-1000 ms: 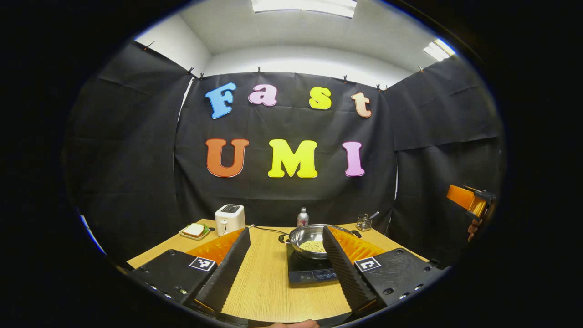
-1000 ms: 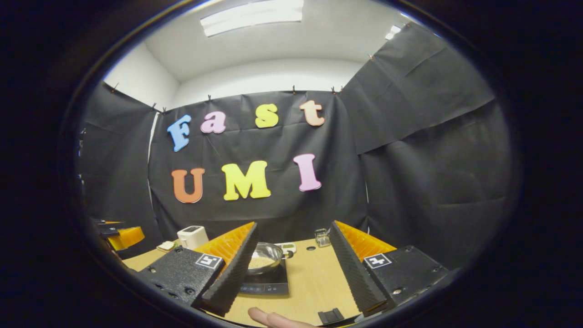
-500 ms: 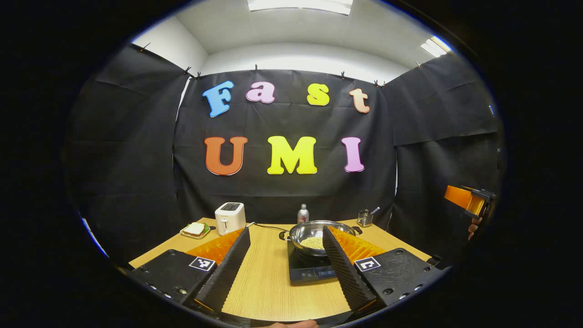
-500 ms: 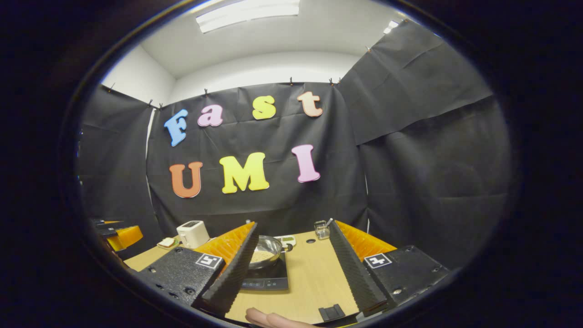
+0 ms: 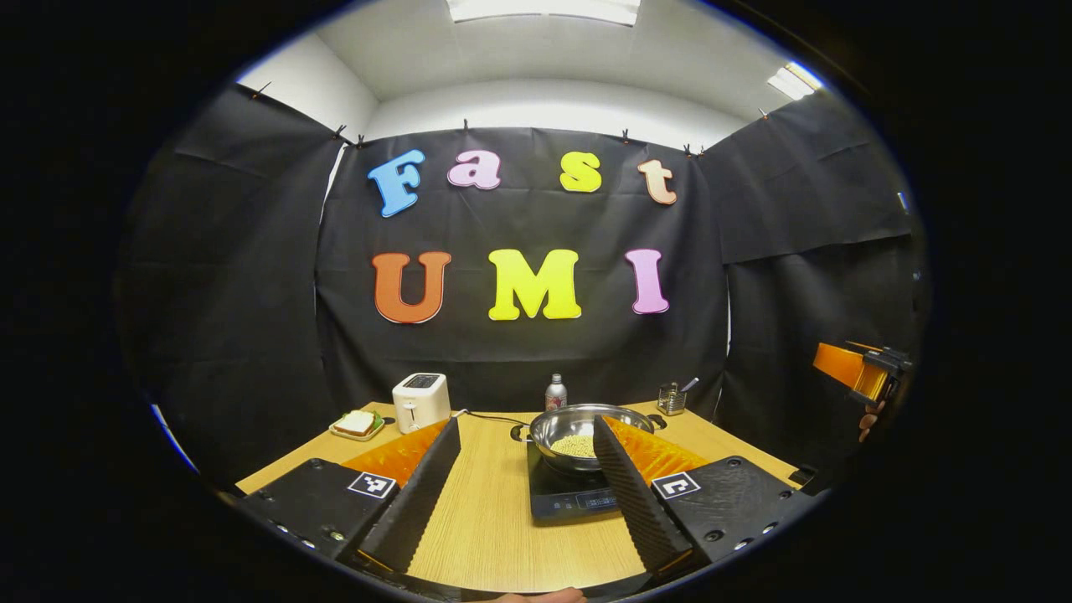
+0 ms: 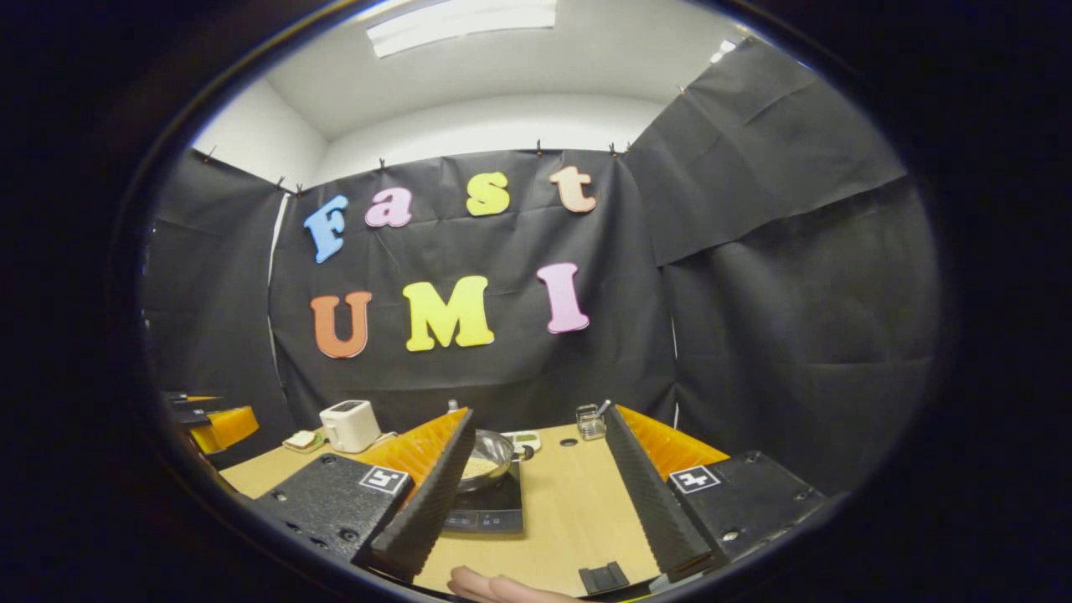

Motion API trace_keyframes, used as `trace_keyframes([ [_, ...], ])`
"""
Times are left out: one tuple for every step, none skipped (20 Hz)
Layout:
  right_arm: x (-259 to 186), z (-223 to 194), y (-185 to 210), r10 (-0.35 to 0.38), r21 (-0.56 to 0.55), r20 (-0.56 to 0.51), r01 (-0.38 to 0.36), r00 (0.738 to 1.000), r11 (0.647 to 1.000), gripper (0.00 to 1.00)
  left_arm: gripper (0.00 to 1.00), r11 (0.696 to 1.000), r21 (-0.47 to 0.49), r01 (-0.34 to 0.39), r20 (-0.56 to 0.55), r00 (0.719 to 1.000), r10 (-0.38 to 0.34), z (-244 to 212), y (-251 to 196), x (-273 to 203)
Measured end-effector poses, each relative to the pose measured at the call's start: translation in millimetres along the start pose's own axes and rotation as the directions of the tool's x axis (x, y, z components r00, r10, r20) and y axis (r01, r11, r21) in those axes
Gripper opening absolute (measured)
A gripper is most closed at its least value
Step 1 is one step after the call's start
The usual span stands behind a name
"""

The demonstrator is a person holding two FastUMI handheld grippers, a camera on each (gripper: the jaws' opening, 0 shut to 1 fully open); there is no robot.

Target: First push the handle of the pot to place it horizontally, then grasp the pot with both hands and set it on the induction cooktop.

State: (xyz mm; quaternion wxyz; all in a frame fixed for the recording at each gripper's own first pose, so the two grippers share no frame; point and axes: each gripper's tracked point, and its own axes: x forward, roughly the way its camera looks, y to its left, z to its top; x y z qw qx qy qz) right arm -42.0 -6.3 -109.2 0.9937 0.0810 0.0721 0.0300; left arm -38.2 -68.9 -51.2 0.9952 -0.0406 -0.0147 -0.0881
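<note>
Both tools spread, pinching nothing. Left tool (image 5: 519, 494) & right tool (image 6: 536, 502) have drifted back slightly vs a sec ago, well apart from pot (image 5: 578, 431). Pot w/ grains sits on induction cooktop (image 5: 569, 498) on desk (image 5: 486, 519). Looks like task done imo, just retreat left.
</note>
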Motion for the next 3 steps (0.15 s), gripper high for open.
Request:
trace_keyframes([
  [2.3,-2.7,1.5,0.010,0.005,-0.002,-0.010,1.000,1.000,0.96,0.95,1.000,-0.001,0.021,0.020,1.000,-0.021,1.8,-4.9,1.7],
  [4.9,-4.8,1.5,0.016,0.005,-0.002,-0.016,1.000,1.000,0.98,0.95,0.999,-0.001,0.040,0.033,0.999,-0.040,4.3,-10.3,3.4],
  [9.4,-8.2,1.2,0.020,0.004,-0.001,-0.020,1.000,1.000,0.96,0.95,0.999,0.000,0.050,0.045,0.998,-0.050,4.3,-13.5,3.8],
])
